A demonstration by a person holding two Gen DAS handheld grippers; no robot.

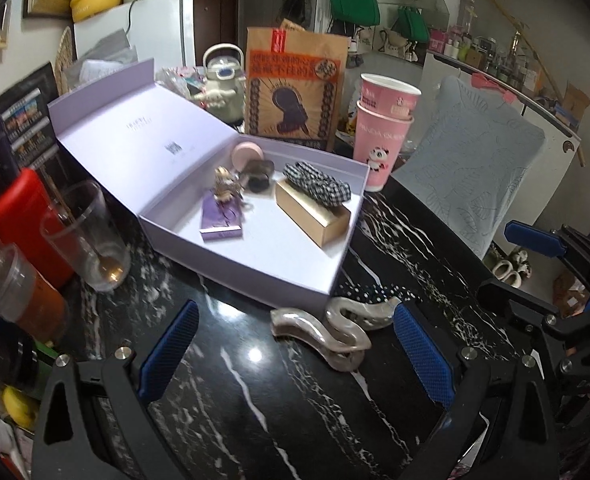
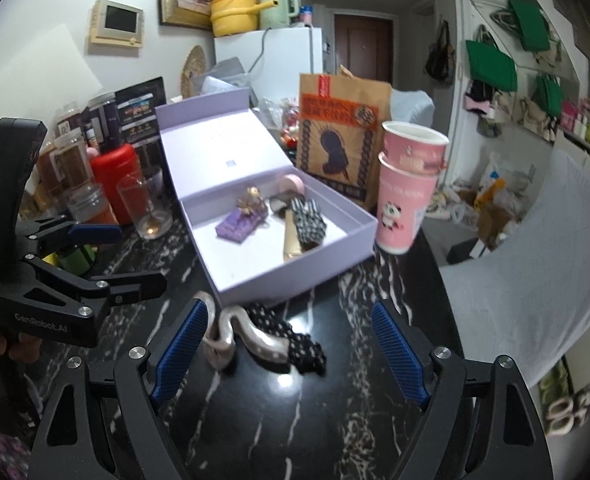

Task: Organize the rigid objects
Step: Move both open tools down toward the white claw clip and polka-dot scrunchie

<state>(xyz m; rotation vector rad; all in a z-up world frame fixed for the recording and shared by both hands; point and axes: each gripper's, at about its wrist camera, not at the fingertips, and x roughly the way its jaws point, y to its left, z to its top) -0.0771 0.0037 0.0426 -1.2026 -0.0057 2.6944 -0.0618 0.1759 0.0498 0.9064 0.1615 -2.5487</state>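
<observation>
Left wrist view: left gripper [image 1: 295, 344] spread, empty, above wavy hair clip [image 1: 319, 330] on marble table [image 1: 255, 400]. Right gripper [image 2: 291, 344] likewise spread, empty. Lavender box [image 1: 335, 256] lies open.

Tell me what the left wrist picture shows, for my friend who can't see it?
An open left claw hovers over a black marble table, near a wavy pearly hair clip. Behind it sits an open lilac box holding small things, beside stacked pink cups.
</observation>
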